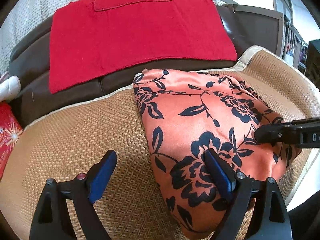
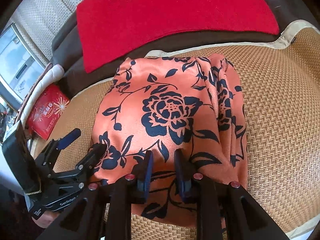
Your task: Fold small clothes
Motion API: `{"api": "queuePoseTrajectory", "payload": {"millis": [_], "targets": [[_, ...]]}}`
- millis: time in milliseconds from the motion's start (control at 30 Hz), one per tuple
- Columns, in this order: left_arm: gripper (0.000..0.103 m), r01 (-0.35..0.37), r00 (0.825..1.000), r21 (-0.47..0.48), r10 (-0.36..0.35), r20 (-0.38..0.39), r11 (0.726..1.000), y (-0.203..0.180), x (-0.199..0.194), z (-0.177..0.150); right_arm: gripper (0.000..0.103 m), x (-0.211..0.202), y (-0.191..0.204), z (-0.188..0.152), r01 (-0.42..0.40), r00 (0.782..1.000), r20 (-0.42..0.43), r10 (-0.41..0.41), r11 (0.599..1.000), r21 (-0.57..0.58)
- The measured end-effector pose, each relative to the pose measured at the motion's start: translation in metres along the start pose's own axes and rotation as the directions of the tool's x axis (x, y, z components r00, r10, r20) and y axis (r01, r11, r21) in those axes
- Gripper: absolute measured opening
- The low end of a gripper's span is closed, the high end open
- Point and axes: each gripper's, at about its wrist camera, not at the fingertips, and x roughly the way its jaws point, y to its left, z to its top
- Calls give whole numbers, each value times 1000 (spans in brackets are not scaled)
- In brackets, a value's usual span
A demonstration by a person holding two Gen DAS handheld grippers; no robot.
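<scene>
An orange cloth with dark blue flowers (image 1: 200, 110) (image 2: 160, 84) lies folded on a woven straw mat (image 1: 80, 130) (image 2: 280, 110), with several pleated layers along its right side. My left gripper (image 1: 162, 170) (image 2: 86, 142) is open wide at the cloth's near left corner. One of its fingers is over the mat and the other over the cloth's edge. My right gripper (image 2: 165, 168) (image 1: 260, 135) sits on the cloth near its front edge. Its jaws stand narrow, with a ridge of the fabric pinched between the blue pads.
A red garment (image 1: 130, 40) (image 2: 170, 20) lies flat on the brown leather seat (image 1: 30, 60) behind the mat. A red box (image 1: 8, 136) (image 2: 48, 110) and a white padded item (image 1: 8, 88) sit at the left. Bare mat lies right of the cloth.
</scene>
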Motion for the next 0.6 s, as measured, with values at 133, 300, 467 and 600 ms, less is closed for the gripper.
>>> {"api": "queuePoseTrajectory", "payload": {"millis": [133,300,467,600], "targets": [[90,-13,1000,20,13,1,1000,-2,-2,1,26,-3,-1,1,-1,1000,-2,1,1000,19],[90,-4,1000,10,4,7,1000,0,-2,0,26,-17,3,7,-2,998,58,0,999,32],[92,1,1000,12,-1,14,1000,0,-2,-1,26,-24,-4,11,40,994,104,-45,998,54],[95,14,1000,-11,-14,13,1000,4,1,-1,27,2,-17,7,48,999,20,-50,996,78]]}}
